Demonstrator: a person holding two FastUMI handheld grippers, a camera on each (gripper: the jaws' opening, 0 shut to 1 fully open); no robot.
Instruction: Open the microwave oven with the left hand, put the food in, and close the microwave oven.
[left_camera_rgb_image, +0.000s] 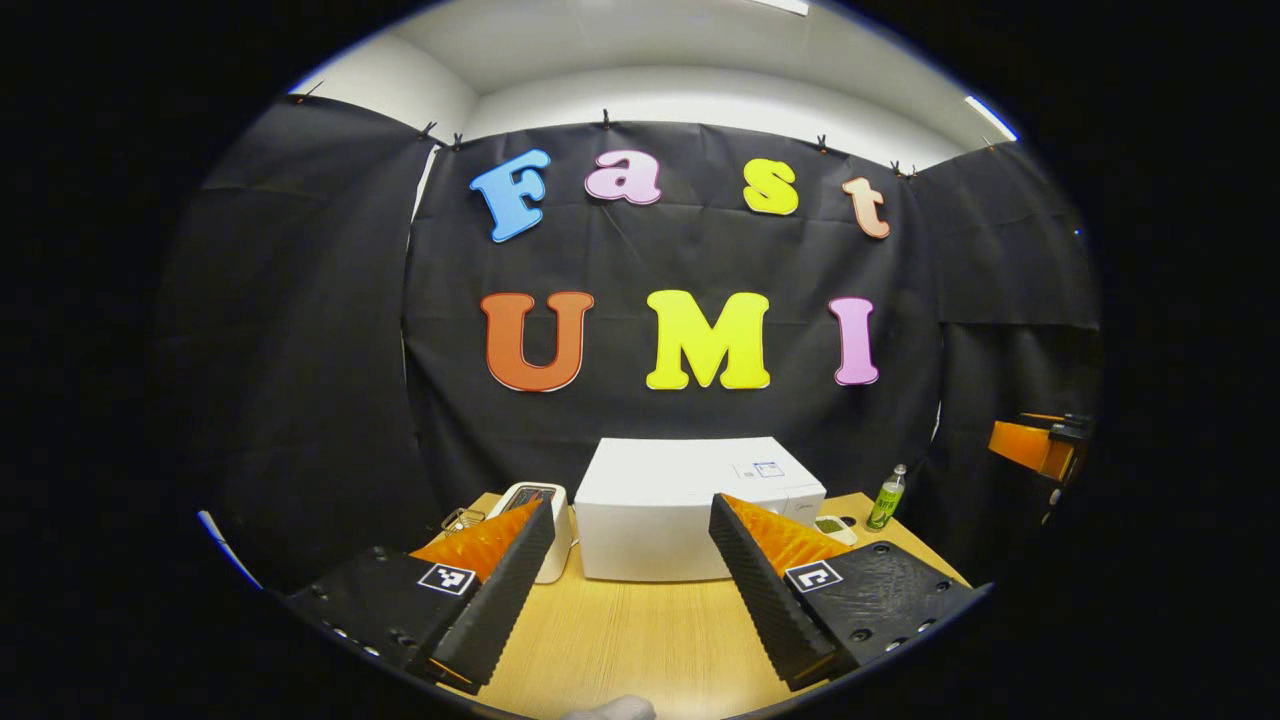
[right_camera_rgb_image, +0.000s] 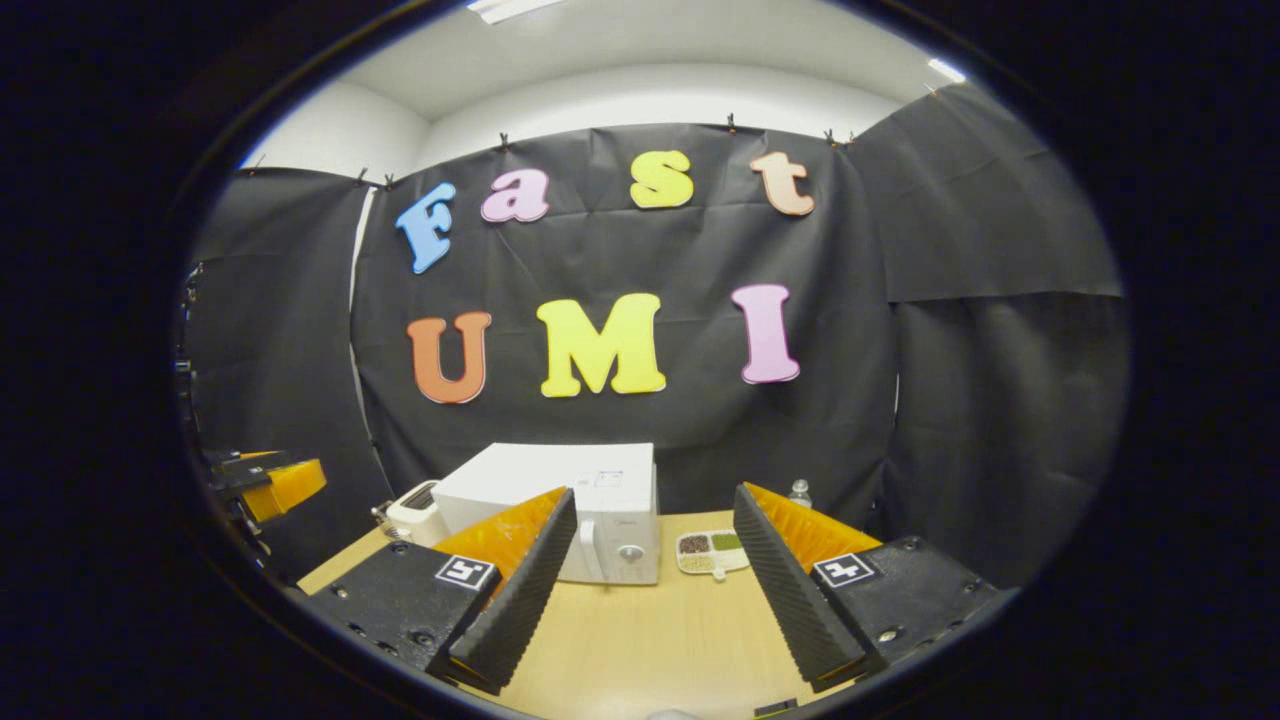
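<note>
A white microwave oven (left_camera_rgb_image: 665, 510) stands shut on the wooden table, some way ahead of my left gripper (left_camera_rgb_image: 635, 590), which is open and empty. In the right gripper view the microwave oven (right_camera_rgb_image: 590, 515) sits left of centre with its door handle and knob facing me. Beside it on the right lies a white tray of food (right_camera_rgb_image: 712, 551) with several compartments; the same tray of food (left_camera_rgb_image: 832, 527) peeks out behind the left gripper's right finger. My right gripper (right_camera_rgb_image: 655, 590) is open, empty, and well short of the tray. The other gripper appears at each view's edge.
A white toaster (left_camera_rgb_image: 540, 520) stands left of the microwave, with a small wire object beside it. A green bottle (left_camera_rgb_image: 886, 497) stands at the table's far right. Bare wooden table (left_camera_rgb_image: 640, 630) lies between the grippers and the microwave. Black cloth walls close in the booth.
</note>
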